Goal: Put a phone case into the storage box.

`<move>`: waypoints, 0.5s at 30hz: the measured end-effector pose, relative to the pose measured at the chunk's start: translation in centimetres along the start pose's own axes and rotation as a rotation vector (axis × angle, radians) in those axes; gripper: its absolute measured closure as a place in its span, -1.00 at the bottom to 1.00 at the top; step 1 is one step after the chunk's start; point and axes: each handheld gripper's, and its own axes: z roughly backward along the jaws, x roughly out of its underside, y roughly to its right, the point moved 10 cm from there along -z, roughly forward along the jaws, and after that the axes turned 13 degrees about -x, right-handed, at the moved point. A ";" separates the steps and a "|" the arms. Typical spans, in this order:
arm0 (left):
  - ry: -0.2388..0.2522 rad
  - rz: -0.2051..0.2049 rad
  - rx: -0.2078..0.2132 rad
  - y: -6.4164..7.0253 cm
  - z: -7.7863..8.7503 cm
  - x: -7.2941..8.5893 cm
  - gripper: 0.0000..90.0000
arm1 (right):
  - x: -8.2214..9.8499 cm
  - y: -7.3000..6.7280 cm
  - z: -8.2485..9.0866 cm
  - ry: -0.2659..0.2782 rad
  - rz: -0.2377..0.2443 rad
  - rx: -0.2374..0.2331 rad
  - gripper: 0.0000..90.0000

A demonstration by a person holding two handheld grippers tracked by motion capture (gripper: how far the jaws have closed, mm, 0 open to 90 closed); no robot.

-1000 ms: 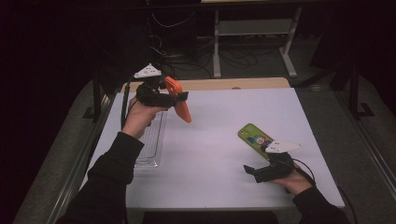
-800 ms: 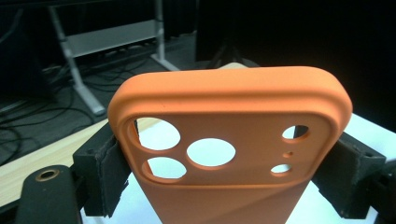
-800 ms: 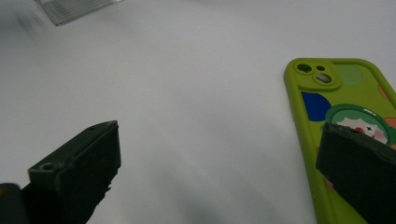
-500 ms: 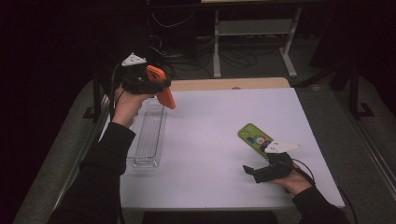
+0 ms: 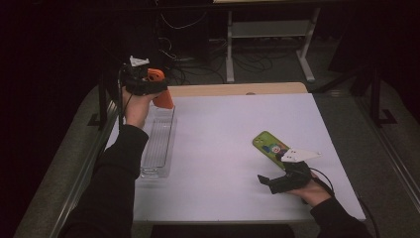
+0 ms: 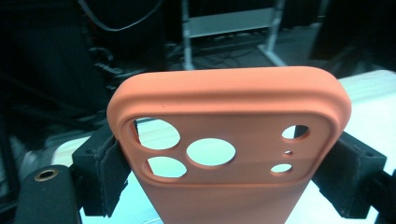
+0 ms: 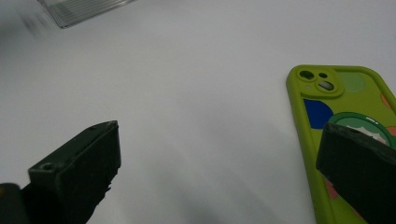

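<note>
- We see the left gripper [image 5: 148, 85] raised over the far left corner of the white table top [image 5: 233, 134], its two black jaws clamped on the side edges of an orange soft-plastic phone case [image 6: 224, 154].
- In the left gripper view the case stands between the pads [image 6: 109, 172], camera end up, its round lens cut-outs showing the pale table behind; both pads press on it.
- From the high view, the orange case [image 5: 161, 91] hangs down from the jaws, just above the far end of a clear, ribbed, oblong plastic tray [image 5: 157, 144] that lies along the table's left edge; we cannot tell whether case and tray touch.
- We find the right gripper [image 5: 270, 181] low at the near right of the table, jaws spread wide with nothing between them.
- A lime-green phone case with a colourful printed back [image 7: 345, 121] lies flat on the table just beside the right gripper's jaw, which overlaps it in that gripper's own view.
</note>
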 end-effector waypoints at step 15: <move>-0.095 0.015 -0.158 -0.4 -4.2 4.4 -0.67 | -0.1 -0.1 0.2 0.006 0.007 -0.001 -1.00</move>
